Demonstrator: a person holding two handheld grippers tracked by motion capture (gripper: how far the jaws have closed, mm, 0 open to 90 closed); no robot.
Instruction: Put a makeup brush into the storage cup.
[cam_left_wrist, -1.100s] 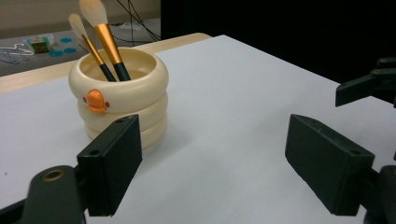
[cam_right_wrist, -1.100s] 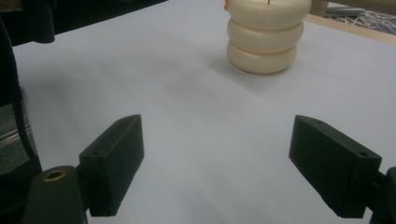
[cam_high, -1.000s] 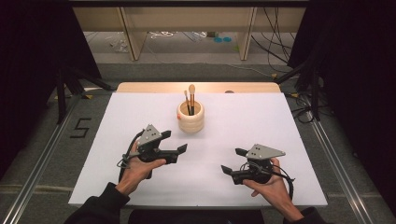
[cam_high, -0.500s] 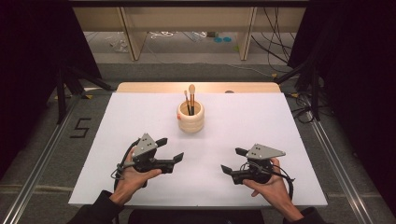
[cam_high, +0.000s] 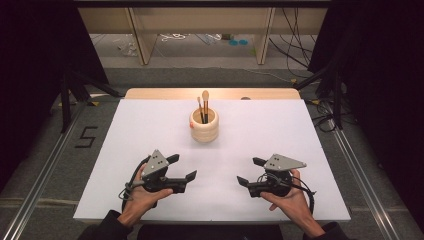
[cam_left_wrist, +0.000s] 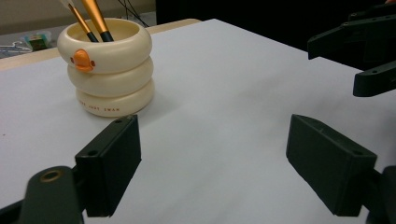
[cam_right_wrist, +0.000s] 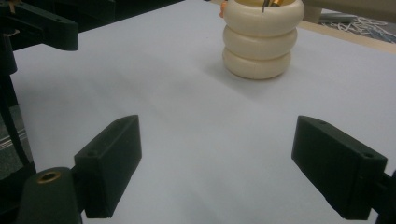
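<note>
— How many holders do you have in front of you?
— You have one cream, three-ringed holder on the white table.
— And inside it?
— You can count two brushes: one with a rounded tan head, one thinner, both with orange handles.
— Grippers?
— Two black two-jaw grippers, left and right.

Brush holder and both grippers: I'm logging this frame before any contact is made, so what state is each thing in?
Brush holder: upright on the white table, untouched, apart from both grippers.
Brushes: two, standing in the holder, leaning slightly.
Left gripper: open, holding nothing, low over the table.
Right gripper: open, holding nothing, low over the table.
</note>
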